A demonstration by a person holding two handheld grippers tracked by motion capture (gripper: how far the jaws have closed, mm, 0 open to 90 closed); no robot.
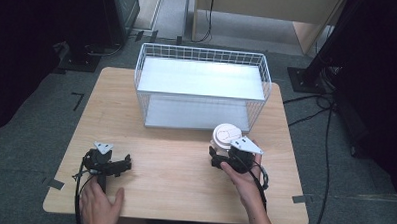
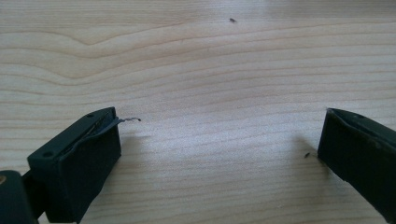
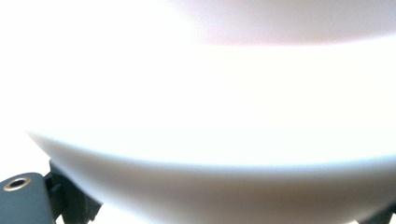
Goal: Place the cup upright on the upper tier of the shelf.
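Observation:
A white lidded cup [image 1: 225,135] stands near the table's right side, just in front of the white wire basket [image 1: 199,95]. My right gripper [image 1: 218,153] is shut on its lower part, held by a hand from below. In the right gripper view the cup's white wall [image 3: 201,116] is very close and blurred, and dark jaw parts peek out at the bottom corners. My left gripper [image 1: 127,163] lies on the table at the front left, a hand behind it. In the left gripper view that gripper [image 2: 219,140] is open wide over bare wood, with nothing between the jaws.
The wire basket has a pale upper shelf [image 1: 202,77] and a lower floor, and is open toward me. The light wooden table [image 1: 174,166] has tape at its front corners. Cables [image 1: 316,113] and dark stands lie on the floor around it.

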